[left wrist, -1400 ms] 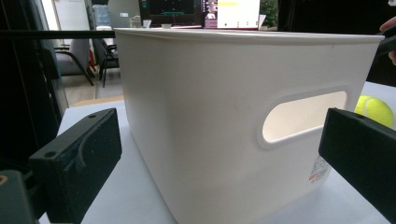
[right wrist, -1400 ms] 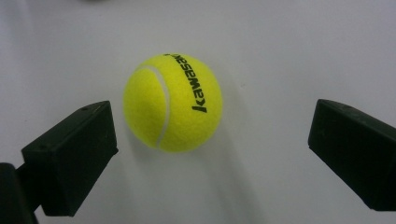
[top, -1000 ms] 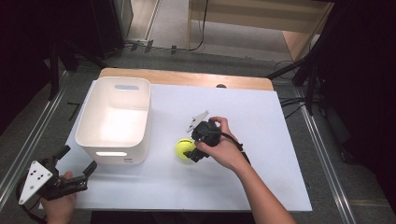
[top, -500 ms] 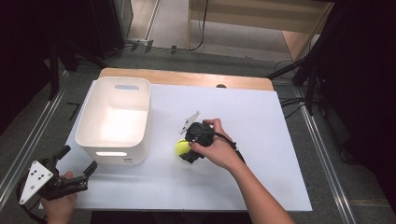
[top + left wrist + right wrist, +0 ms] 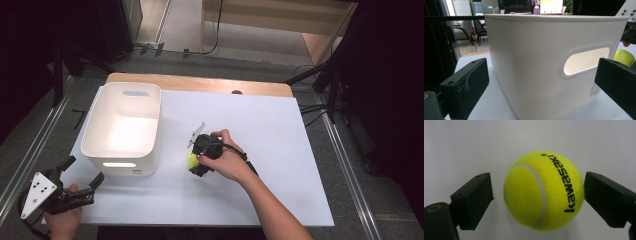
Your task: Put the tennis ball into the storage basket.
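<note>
Black blocky fingers; grey plate; bare forearms.

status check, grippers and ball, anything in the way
Right gripper open, jaws astride tennis ball, left jaw gapped. Left gripper open, idle before white bin. Nothing blocking.

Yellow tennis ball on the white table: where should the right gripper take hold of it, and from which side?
Grip the yellow felt tennis ball across its widest middle, coming straight down from above, as the right gripper is posed. A sphere slips out of an off-centre pinch. The jaws stand open either side, one near touching, the other with a gap. The white plastic bin sits clear to its left.
</note>
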Motion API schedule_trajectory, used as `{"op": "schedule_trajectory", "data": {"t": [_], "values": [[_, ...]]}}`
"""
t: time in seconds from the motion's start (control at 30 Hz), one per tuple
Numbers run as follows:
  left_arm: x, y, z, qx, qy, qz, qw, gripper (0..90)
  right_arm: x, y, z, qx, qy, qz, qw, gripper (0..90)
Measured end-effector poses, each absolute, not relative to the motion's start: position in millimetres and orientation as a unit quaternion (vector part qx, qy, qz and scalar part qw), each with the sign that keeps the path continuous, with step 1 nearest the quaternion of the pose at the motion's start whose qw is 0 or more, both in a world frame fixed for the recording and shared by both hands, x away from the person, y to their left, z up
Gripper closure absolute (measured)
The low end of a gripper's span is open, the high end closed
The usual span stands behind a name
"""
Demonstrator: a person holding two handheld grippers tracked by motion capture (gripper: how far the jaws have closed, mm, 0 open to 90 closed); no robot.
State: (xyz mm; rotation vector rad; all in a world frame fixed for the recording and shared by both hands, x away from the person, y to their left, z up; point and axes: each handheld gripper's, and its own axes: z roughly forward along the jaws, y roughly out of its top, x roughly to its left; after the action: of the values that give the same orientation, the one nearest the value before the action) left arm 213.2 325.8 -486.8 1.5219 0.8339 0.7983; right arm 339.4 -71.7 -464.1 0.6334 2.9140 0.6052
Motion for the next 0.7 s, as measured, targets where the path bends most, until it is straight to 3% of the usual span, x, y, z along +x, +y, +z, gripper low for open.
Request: {"op": "schedule_trajectory", "data": {"t": [0.1,0.33,0.7], "values": [[213.0,325.8,-486.7,0.651,0.357,0.341,0.577,0.0,340.9,-71.7,-465.7,0.210,0.957,0.193,0.050,13.9],[213.1,325.7,-486.7,0.651,0.357,0.341,0.577,0.0,342.7,-70.0,-468.6,0.222,0.955,0.192,0.040,14.1],[213.1,325.5,-486.7,0.651,0.357,0.341,0.577,0.0,346.0,-68.5,-471.0,0.259,0.947,0.187,0.033,22.9]]}}
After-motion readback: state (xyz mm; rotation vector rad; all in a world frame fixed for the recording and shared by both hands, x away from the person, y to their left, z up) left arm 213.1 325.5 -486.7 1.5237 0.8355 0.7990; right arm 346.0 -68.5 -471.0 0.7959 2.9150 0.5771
